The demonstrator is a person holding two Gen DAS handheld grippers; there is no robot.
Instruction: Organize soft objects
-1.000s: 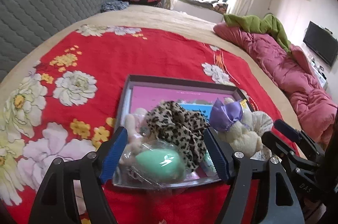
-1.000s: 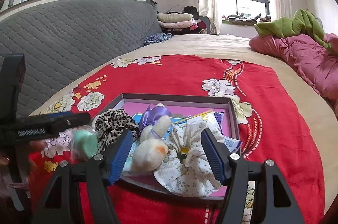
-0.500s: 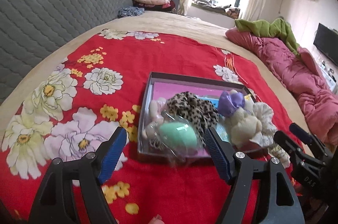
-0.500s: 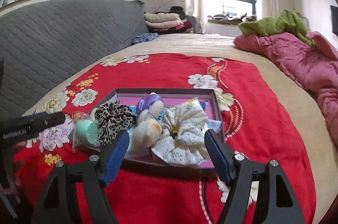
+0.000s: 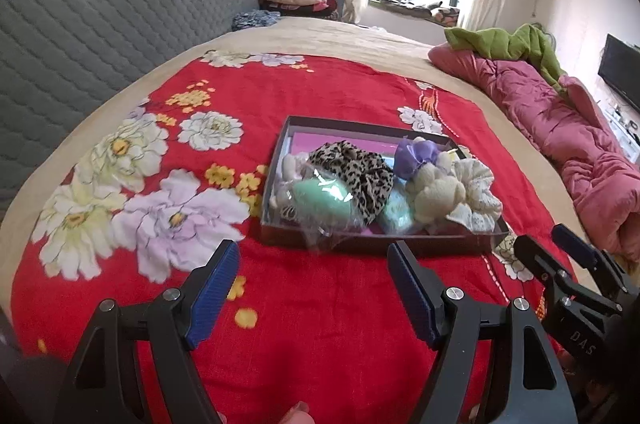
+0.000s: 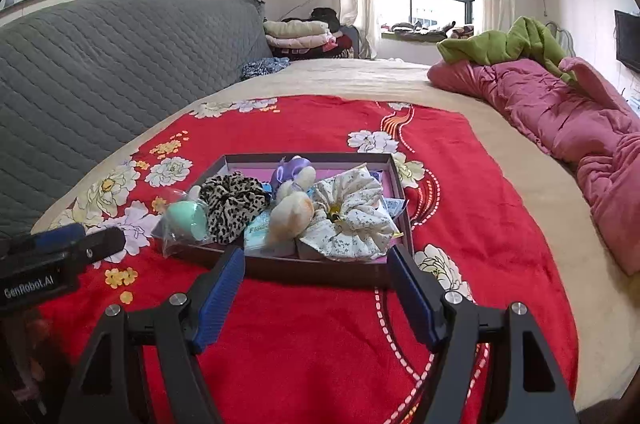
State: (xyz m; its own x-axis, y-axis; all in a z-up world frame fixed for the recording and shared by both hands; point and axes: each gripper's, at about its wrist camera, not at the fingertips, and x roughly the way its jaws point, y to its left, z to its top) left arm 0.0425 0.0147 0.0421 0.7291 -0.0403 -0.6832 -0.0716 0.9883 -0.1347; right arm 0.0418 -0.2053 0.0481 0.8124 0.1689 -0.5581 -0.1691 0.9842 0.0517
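Observation:
A shallow dark tray [image 5: 344, 125] with a pink floor lies on the red flowered blanket [image 5: 320, 92]. In it are a leopard scrunchie [image 5: 356, 168], a mint sponge in a clear bag [image 5: 320, 198], a purple bow [image 5: 416, 154], a cream plush [image 5: 438, 194] and a white floral scrunchie [image 5: 478, 184]. My left gripper [image 5: 313, 250] hangs open just short of the tray's front wall, with nothing between its jaws. My right gripper [image 6: 315, 256] is open and empty too, in front of the white floral scrunchie [image 6: 352, 212] and the plush [image 6: 290, 212].
A grey quilted headboard [image 6: 100, 72] runs along the left. A pink quilt [image 6: 560, 112] with a green blanket [image 6: 512, 48] on it is heaped along the right. Folded clothes [image 6: 300, 34] are stacked at the far end near the window.
Both grippers have drawn back from the tray and risen a little. The bagged sponge and the plush, earlier between the jaws, now lie ahead of the fingertips. The right jaws stand slightly wider.

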